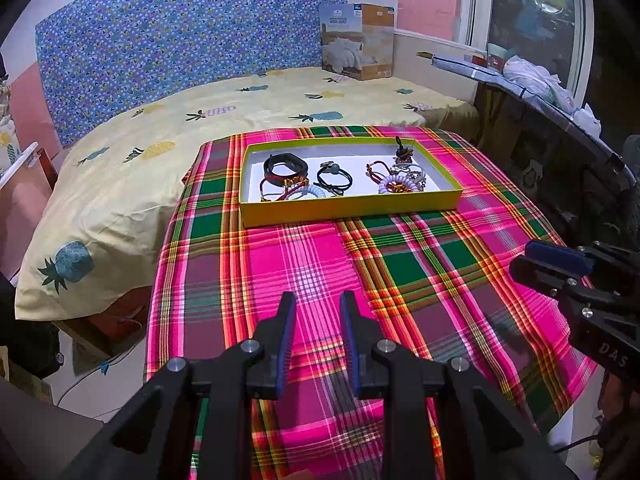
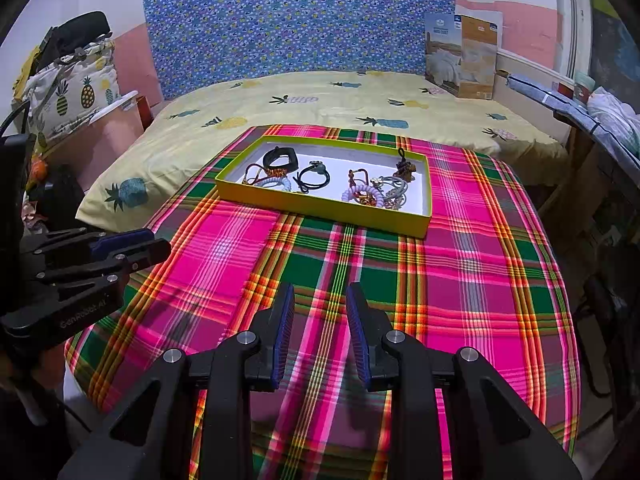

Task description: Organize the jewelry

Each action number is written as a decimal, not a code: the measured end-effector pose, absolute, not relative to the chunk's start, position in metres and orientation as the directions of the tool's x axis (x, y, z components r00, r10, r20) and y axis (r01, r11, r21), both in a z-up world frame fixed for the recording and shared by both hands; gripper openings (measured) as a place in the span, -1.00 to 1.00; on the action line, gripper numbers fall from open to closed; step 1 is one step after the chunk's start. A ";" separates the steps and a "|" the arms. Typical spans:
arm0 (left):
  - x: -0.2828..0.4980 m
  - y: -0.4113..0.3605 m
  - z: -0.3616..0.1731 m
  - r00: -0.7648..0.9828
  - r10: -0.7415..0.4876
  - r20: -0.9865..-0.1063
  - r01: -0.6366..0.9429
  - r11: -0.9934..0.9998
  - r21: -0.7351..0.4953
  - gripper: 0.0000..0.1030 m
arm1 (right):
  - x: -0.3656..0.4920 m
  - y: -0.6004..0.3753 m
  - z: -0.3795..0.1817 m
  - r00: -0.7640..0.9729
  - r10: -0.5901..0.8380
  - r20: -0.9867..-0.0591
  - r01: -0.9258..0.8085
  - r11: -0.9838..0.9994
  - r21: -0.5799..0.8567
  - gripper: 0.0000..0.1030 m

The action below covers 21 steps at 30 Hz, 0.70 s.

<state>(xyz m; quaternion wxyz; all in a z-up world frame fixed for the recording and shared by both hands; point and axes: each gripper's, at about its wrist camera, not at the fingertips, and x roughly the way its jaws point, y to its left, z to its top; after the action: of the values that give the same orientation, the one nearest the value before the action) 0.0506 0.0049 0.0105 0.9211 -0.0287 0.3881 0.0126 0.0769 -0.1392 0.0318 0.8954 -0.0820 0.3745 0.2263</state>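
The tray (image 1: 348, 210) of jewelry (image 1: 344, 178) lay ahead of both grippers, well apart, long axis crosswise. The left gripper (image 1: 318, 312) and right gripper (image 2: 320, 304) hovered over the desk (image 2: 500, 280), narrowly parted, empty, about equally near.

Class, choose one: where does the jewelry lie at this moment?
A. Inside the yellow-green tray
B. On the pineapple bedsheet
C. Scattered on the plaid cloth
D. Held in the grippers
A: the bracelets and bands all lie inside the yellow-green tray, while both grippers hang open and empty above the plaid cloth.
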 end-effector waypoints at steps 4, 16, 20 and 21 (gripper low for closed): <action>0.051 0.006 0.009 0.696 0.007 -0.718 -0.052 0.998 -0.041 -0.55 | 0.076 -0.139 0.032 0.616 0.344 -0.708 -0.467 0.884 0.023 -0.47; 0.051 0.005 0.008 0.692 0.018 -0.722 -0.063 0.997 -0.036 -0.55 | 0.076 -0.139 0.031 0.615 0.344 -0.710 -0.467 0.884 0.023 -0.47; 0.051 0.005 0.008 0.691 0.020 -0.723 -0.064 0.997 -0.033 -0.55 | 0.076 -0.138 0.031 0.616 0.344 -0.709 -0.467 0.884 0.023 -0.47; 0.051 0.005 0.008 0.690 0.021 -0.723 -0.064 0.997 -0.033 -0.55 | 0.076 -0.138 0.031 0.616 0.344 -0.709 -0.467 0.884 0.023 -0.47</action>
<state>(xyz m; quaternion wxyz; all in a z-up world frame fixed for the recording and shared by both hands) 0.0515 0.0048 0.0078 0.9189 -0.0277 0.3929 0.0232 0.0761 -0.1385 0.0310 0.8950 -0.0820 0.3755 0.2263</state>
